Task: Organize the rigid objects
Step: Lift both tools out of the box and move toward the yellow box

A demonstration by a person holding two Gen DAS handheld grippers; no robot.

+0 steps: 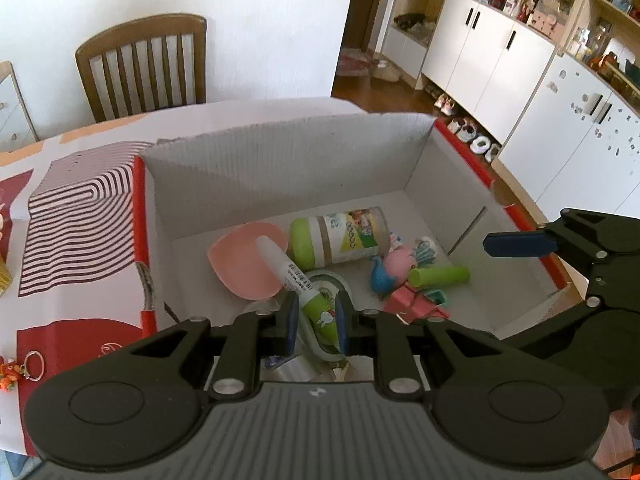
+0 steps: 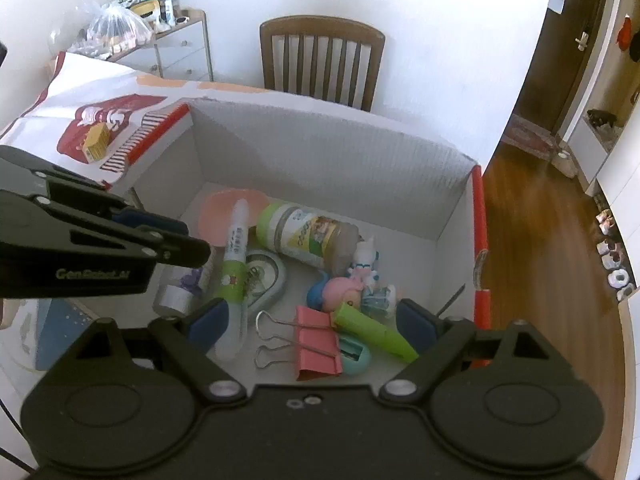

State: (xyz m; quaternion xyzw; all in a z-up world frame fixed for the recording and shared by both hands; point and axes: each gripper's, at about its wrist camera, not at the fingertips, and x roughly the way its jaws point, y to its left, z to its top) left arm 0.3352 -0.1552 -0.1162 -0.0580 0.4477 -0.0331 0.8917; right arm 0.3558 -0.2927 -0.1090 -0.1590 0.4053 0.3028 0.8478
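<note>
Slim glossy glue tube (image 1: 316, 308) between tongs (image 1: 317, 322)

Past the far edge of the table I saw a wooden slat-back chair (image 2: 322, 56) against the white wall (image 1: 260, 20). To the far left stood a small drawer unit (image 2: 182, 54) with a clear plastic bag (image 2: 114, 26) heaped on top. On the right, white cupboards (image 1: 492, 60) lined the wood floor (image 2: 528, 240), with pairs of shoes (image 1: 472, 136) at their foot and cluttered shelves (image 1: 520, 0) above.
</note>
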